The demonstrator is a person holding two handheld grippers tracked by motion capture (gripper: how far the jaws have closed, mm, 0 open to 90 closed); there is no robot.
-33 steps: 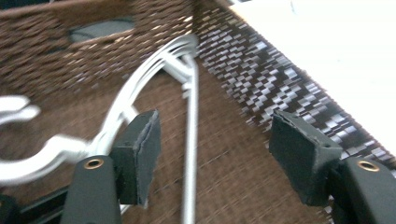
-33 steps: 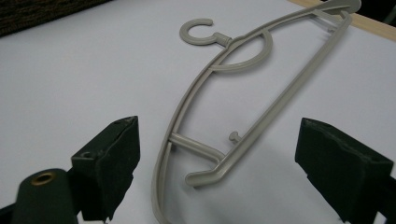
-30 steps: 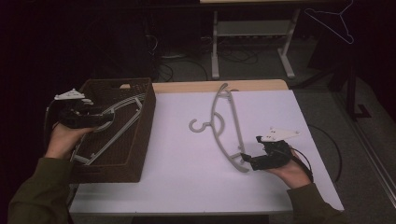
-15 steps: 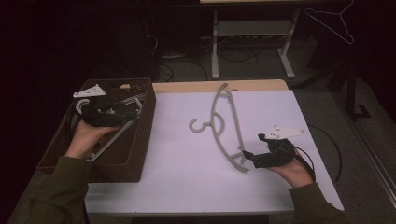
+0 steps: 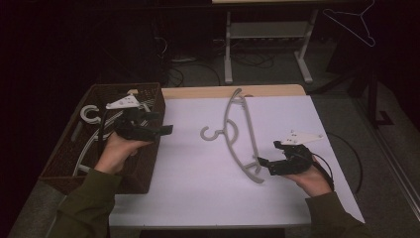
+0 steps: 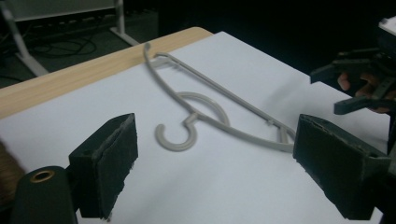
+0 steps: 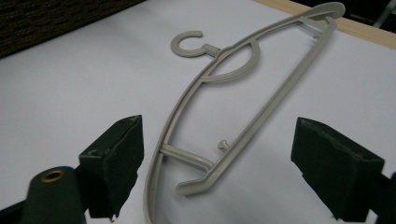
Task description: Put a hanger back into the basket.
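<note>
A grey plastic clothes hanger is lying flat on the white table top, its hook curling toward the brown wicker basket at the table's left side. In the right gripper view the hanger is being framed between the 2 jaws, its near end lying on the table just ahead of them and touched by neither. The right gripper is being held low over the table at that end, jaws spread wide with nothing between the pads. In the left gripper view the hanger is being seen farther ahead, well clear of the jaws, with the hook nearest and the other gripper beyond its far end. The left gripper is being held above the basket's right rim, pointing out over the table toward the hanger, its jaws also spread wide and empty. More pale hangers are lying inside the basket behind and beneath that gripper. A wooden strip is showing along the table's far edge.
</note>
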